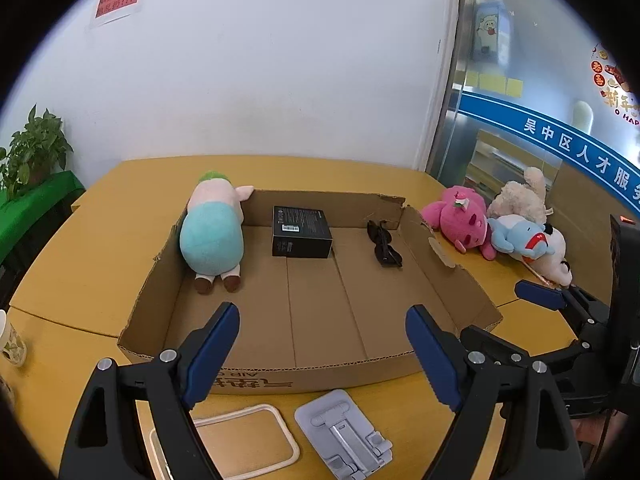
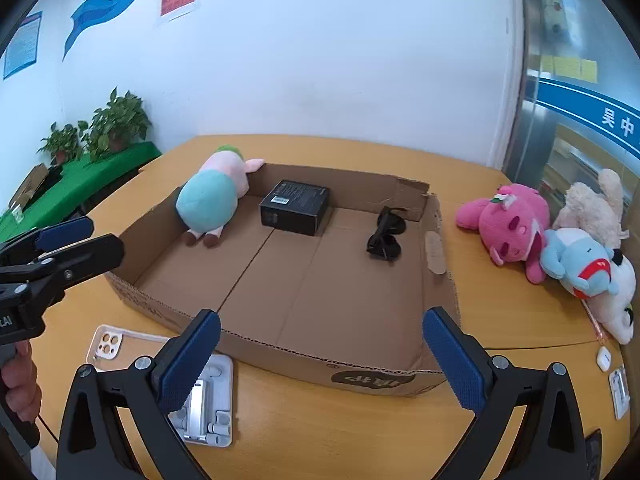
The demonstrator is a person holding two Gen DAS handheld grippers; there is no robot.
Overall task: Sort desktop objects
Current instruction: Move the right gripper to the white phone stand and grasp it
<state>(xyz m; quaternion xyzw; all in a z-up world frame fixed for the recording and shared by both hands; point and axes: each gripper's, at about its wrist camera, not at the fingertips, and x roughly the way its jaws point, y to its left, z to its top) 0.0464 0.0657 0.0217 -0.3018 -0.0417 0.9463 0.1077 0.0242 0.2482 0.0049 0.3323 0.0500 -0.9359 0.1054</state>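
Left claw [image 1: 322, 354] spread, empty | right claw [image 2: 320, 360] spread, empty | phone stand [image 1: 344, 436] on bench [image 1: 80, 264] beside cardboard tray [image 1: 304, 372] | sunglasses [image 1: 385, 245] inside tray

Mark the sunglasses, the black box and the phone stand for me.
sunglasses [image 2: 385, 236]: right wrist view, on the dark lenses, inside the cardboard tray.
black box [image 2: 295, 207]: right wrist view, on its top face.
phone stand [image 1: 345, 432]: left wrist view, on the grey hinged plate, in front of the tray.
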